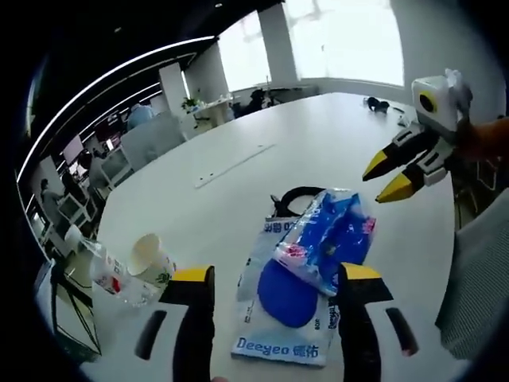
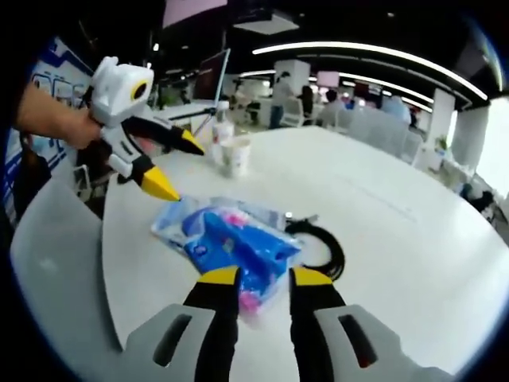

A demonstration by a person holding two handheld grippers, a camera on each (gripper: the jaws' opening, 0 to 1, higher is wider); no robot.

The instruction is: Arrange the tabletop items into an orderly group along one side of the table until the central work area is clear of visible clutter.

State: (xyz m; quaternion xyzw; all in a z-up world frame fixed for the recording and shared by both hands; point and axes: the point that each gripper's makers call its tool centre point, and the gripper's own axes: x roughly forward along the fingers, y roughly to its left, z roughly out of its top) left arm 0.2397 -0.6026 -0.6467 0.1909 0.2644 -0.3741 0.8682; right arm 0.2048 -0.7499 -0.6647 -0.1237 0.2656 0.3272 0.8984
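Barely started: blue pack (image 1: 330, 235), wipes (image 1: 274, 318), cable (image 2: 322, 243) and cups (image 1: 151, 259) clutter the counter (image 1: 318, 143); left tool (image 1: 274, 282) gapes empty, right tool (image 2: 258, 278) hovers open, holding nothing

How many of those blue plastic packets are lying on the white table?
2. A flat Deeyeo packet lies on the table, and a crinkled blue packet rests on top of it, beside the black cable. Anything beneath them would be hidden.
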